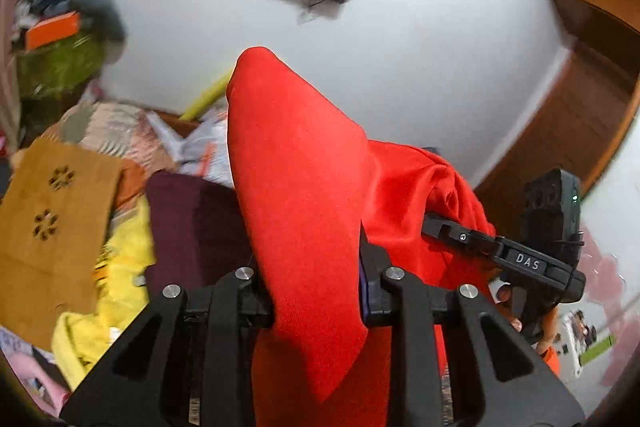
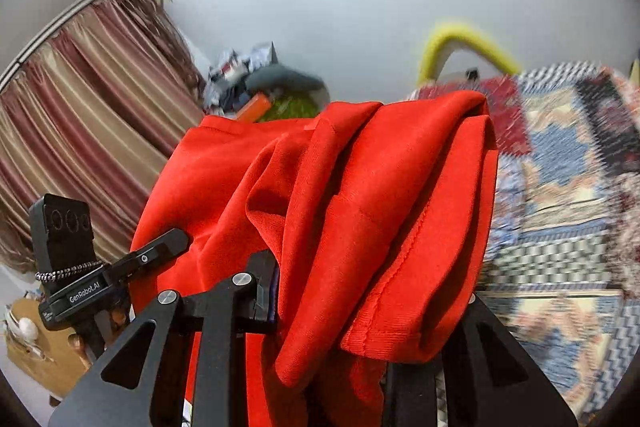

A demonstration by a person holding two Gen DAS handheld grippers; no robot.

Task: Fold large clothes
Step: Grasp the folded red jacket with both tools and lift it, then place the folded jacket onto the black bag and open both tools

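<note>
Red cloth fills both wrist views: the red garment (image 1: 304, 195) is pinched in the left gripper (image 1: 316, 291), running up between its fingers and flopping forward past the tips, while a second bunch of it is clamped in the right gripper (image 2: 332, 291) and drapes thickly over that gripper's far finger, hiding it. Both sets of jaws stand nearly closed on fabric — neither is empty. Between the two grips the cloth spans sideways, so its long axis seems to run from hand to hand, though motion blur leaves the hanging part unclear. Beyond the fingertips lies the patterned bedspread (image 2: 560, 187) — the likely laying surface. Each gripper sits at its own end of the garment, neither nearer.
</note>
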